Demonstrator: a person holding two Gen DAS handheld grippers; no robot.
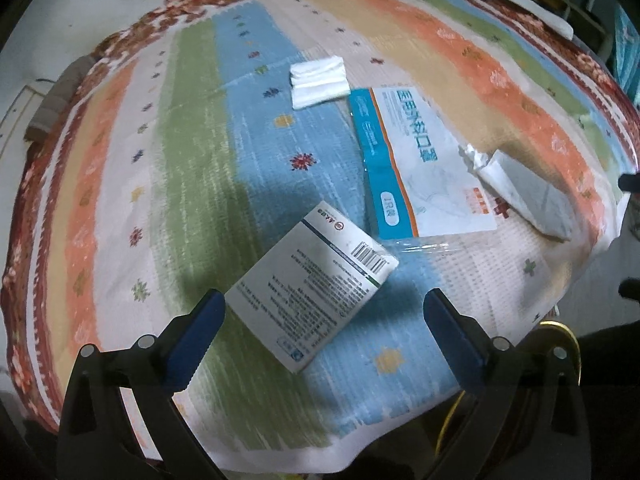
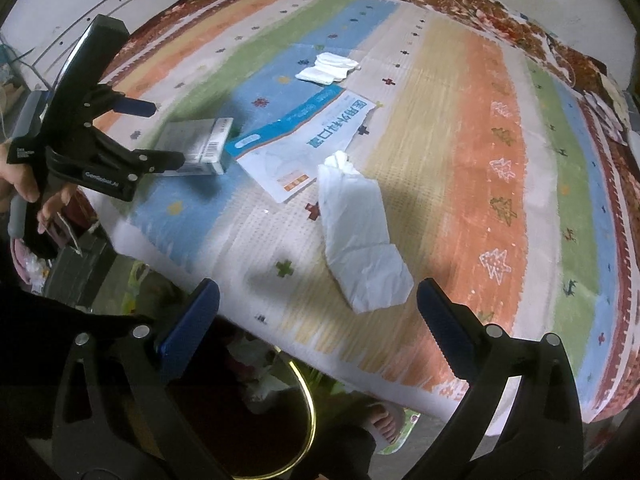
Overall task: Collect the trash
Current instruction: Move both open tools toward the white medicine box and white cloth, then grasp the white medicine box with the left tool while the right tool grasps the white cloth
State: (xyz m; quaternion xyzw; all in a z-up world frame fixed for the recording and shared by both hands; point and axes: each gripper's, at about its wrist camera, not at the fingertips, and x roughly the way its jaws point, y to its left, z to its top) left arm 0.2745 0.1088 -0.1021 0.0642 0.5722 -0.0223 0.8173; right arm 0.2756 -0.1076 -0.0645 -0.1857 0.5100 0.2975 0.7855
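Left gripper (image 1: 324, 310) wide open, empty, over box (image 1: 312, 286); box flat on striped mat (image 1: 192, 168), long axis diagonal, barcode end upper right. Right gripper (image 2: 318, 300) wide open, empty, near crumpled paper (image 2: 360, 240).

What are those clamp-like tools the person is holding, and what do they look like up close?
Both are hand-held grippers, built alike. The left gripper has a glossy black plastic frame with silver rivets, white lettering on its side and a grey handle gripped by a hand. The right gripper shows the same black arms. The jaws end in dark blue fingers with ridged, saw-toothed inner faces. No cables or sleeves are visible.
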